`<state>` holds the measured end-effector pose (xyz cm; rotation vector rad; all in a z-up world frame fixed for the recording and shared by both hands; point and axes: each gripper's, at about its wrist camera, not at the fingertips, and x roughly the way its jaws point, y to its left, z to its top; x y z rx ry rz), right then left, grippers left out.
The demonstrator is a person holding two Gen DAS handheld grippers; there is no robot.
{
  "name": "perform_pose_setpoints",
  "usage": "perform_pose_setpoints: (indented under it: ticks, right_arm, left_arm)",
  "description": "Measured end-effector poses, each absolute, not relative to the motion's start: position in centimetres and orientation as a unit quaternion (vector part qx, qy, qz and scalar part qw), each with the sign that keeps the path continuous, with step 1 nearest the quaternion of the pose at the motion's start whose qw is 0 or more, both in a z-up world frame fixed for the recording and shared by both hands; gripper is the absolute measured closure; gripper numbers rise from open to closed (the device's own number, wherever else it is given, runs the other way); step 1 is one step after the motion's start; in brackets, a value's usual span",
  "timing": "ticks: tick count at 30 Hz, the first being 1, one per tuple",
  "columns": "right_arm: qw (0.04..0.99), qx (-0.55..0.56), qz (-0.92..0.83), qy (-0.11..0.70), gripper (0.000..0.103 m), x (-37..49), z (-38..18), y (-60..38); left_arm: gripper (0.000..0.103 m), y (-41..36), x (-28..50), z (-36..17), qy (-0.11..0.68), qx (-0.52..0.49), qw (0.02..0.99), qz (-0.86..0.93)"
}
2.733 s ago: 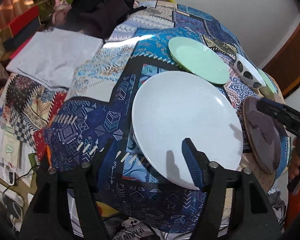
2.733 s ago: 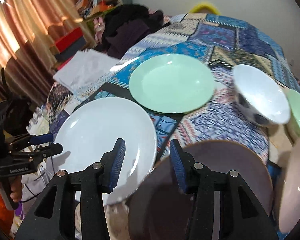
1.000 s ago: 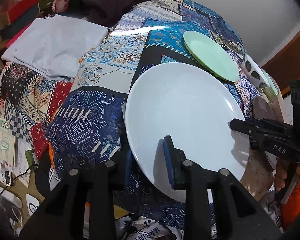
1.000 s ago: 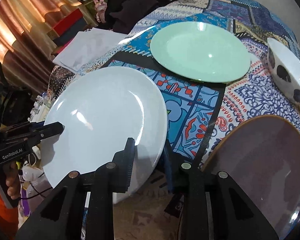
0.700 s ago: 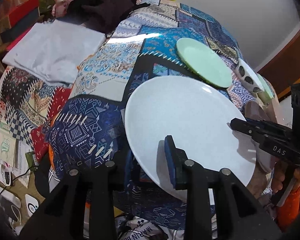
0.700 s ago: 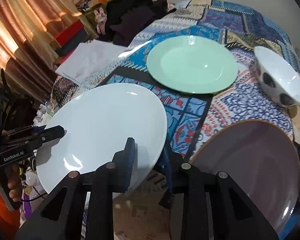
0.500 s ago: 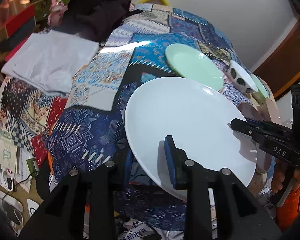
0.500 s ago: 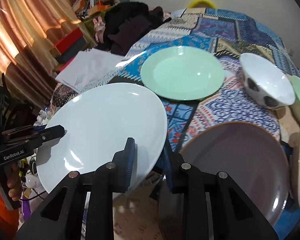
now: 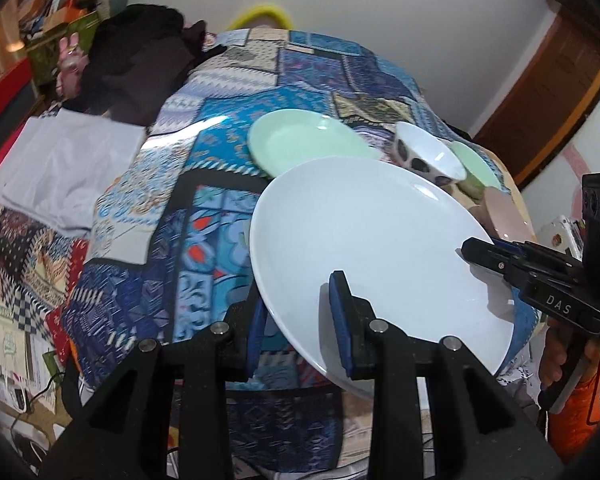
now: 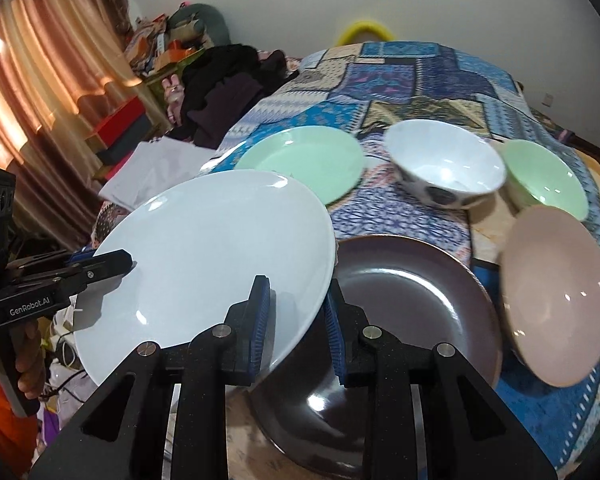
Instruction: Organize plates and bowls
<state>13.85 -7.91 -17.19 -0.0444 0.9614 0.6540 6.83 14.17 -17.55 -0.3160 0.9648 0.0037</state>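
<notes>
You have the white plate [image 9: 376,248] pinched at two points on its rim. Your left claw [image 9: 298,322] is closed down on the near-left edge, one blue pad above the rim and one below. Your right claw [image 10: 296,322] is clamped the same way on the opposite edge, and it shows from the left wrist view as the black tool reaching in from the right. Between these two grips the plate now hangs in the air, tilted slightly, clear of the patterned bedspread [image 9: 204,216] it lay on a moment ago. That lift is the change that matters: the plate is free to travel, so the first stacking move looks well under way.

Just beyond and beneath your right claw sits the dark brown plate [image 10: 412,312], flat on the cloth, its left rim tucked under the white plate's edge. It seems the likeliest landing spot, though the green plate [image 10: 300,162] farther back would serve too. Beside the brown plate on the right, the pink bowl [image 10: 556,304] rests tilted towards you.

Farther along the bed stand the white spotted bowl [image 10: 446,162] and the green bowl [image 10: 544,178], close together, neither touched yet. Both hands are committed to one plate, so keep the two claws level as you carry it; a twist between them could slip the smooth rim. A black heap of clothes [image 10: 224,80] lies at the far left.
</notes>
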Motion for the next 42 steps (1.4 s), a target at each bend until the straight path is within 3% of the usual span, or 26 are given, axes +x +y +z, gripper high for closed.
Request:
perform_pose_setpoints:
  ticks: [24, 42]
  right_arm:
    - [0.838, 0.033, 0.243, 0.487, 0.078, 13.8, -20.4, -16.8]
    - [0.833, 0.043, 0.234, 0.500, 0.078, 14.0, -21.7, -18.3]
  left_arm:
    - [0.072, 4.8, 11.2, -19.9, 0.503, -0.099, 0.856, -0.070]
    - [0.072, 3.0, 12.9, -22.2, 0.527, -0.093, 0.841, -0.082]
